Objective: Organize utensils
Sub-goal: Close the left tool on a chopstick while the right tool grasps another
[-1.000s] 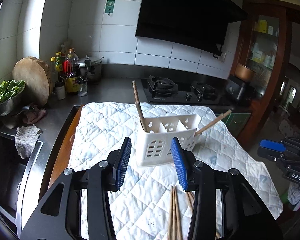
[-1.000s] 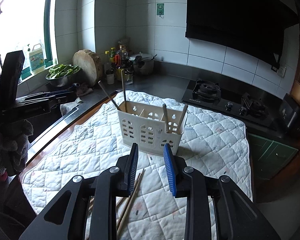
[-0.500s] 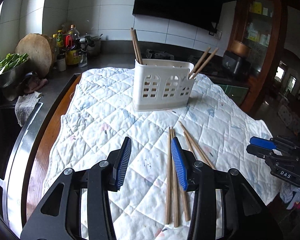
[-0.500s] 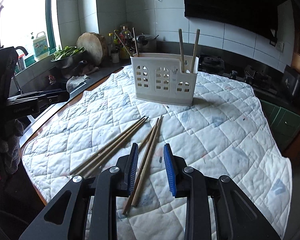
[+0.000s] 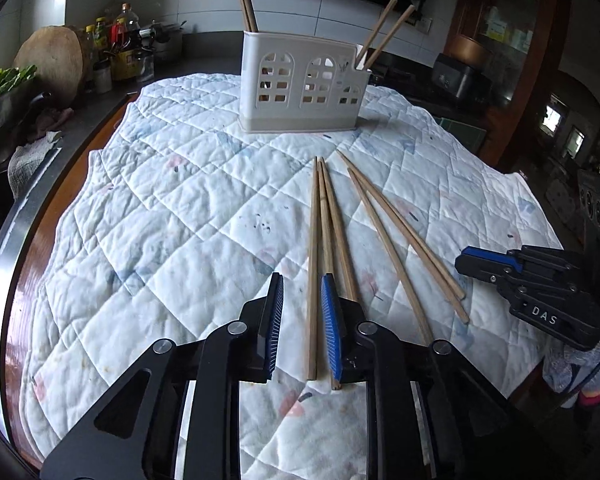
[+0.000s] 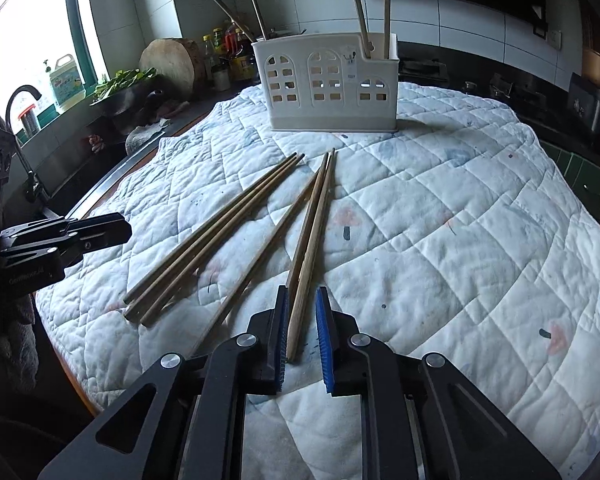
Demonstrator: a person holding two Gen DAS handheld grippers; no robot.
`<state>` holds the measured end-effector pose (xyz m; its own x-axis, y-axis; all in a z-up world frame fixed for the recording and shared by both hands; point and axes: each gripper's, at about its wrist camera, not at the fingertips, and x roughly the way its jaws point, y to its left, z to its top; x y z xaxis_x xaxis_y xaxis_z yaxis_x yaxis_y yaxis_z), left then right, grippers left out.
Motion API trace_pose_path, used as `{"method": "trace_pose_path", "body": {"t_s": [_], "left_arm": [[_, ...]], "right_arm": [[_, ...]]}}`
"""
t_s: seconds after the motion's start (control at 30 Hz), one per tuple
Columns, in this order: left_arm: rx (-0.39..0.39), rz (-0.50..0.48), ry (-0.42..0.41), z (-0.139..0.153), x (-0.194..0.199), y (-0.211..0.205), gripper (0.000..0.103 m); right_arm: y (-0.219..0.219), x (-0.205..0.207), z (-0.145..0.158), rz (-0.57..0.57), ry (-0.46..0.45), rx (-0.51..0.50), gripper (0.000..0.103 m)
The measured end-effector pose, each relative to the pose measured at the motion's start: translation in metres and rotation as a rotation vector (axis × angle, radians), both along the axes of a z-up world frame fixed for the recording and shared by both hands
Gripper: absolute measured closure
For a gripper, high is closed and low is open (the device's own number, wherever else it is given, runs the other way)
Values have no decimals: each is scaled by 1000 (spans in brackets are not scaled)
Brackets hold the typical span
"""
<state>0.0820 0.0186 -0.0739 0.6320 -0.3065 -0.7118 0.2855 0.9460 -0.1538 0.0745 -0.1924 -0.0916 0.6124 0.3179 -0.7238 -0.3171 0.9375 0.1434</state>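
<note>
A white utensil holder (image 5: pixel 302 84) stands at the far side of the quilted cloth (image 5: pixel 172 208), with chopsticks upright in both ends; it also shows in the right wrist view (image 6: pixel 330 86). Several wooden chopsticks (image 5: pixel 328 240) lie loose on the cloth, also in the right wrist view (image 6: pixel 236 232). My left gripper (image 5: pixel 302 296) is open, low over the cloth, with one chopstick (image 5: pixel 312 280) lying between its jaws. My right gripper (image 6: pixel 302 312) is open with the end of a chopstick (image 6: pixel 306 280) between its jaws. Neither is closed on anything.
The cloth covers a table with a wooden rim (image 5: pixel 28 248). A sink (image 6: pixel 60 160), a bowl of greens (image 6: pixel 120 84), a round chopping block (image 6: pixel 172 60) and bottles (image 5: pixel 120 40) stand at the left. A gas hob (image 6: pixel 424 70) is behind the holder.
Both grippers have dropped low toward the near ends of the loose chopsticks. The left jaws have narrowed, and each gripper now straddles a chopstick.
</note>
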Motion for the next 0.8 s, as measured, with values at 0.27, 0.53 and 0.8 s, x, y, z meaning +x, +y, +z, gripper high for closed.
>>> {"method": "trace_pose_path", "body": {"t_s": [0.27,0.53,0.8], "left_arm": [[4,-14,53,-19,1,-6,85],[8,-12,84,-31,4,-8,89],[7,0,90,-37,10,-10,90]], "right_arm": [[3,2,-9,-1,23,-15,92],[2,3,-13,-5,27,-22,93],[5,5,-15,-7,26,-31,93]]}}
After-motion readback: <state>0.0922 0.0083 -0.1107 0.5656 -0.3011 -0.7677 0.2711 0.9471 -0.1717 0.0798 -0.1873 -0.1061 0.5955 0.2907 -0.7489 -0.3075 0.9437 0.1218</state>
